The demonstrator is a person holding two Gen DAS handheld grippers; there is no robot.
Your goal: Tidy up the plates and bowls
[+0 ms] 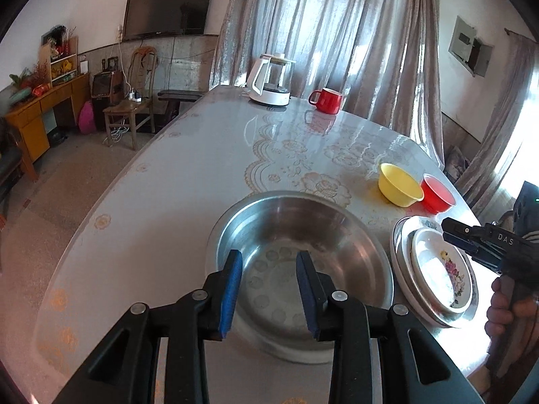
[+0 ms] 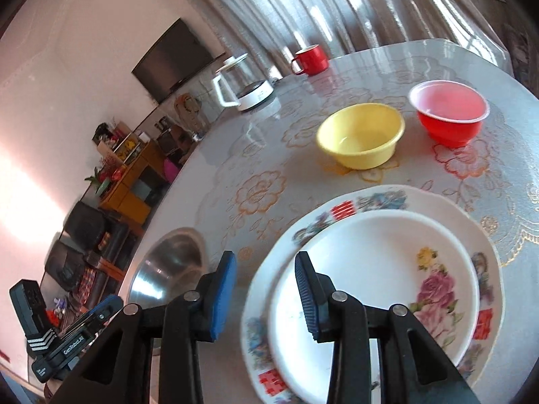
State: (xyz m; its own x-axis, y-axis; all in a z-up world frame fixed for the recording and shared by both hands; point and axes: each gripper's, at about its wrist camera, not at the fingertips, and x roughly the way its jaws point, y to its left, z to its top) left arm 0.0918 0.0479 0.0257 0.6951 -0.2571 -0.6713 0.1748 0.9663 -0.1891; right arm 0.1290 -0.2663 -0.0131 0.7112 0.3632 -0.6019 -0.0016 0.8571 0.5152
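Observation:
A large steel bowl [image 1: 303, 252] sits on the table in front of my left gripper [image 1: 269, 262], which is open and empty above its near rim. To its right lies a small white flowered plate [image 1: 441, 269] stacked on a bigger patterned plate [image 1: 401, 269]. My right gripper [image 2: 264, 269] is open and empty over the left edge of that stack: small plate [image 2: 380, 269] on big plate [image 2: 370, 198]. A yellow bowl [image 2: 360, 138] and a red bowl [image 2: 448, 114] stand beyond, side by side. The steel bowl [image 2: 168, 266] shows at the left.
A white kettle [image 1: 269, 80] and a red mug [image 1: 326, 100] stand at the table's far edge. The table [image 1: 168, 185] has a glossy flowered cloth and a rounded left edge. Chairs and a wooden desk stand on the floor to the left.

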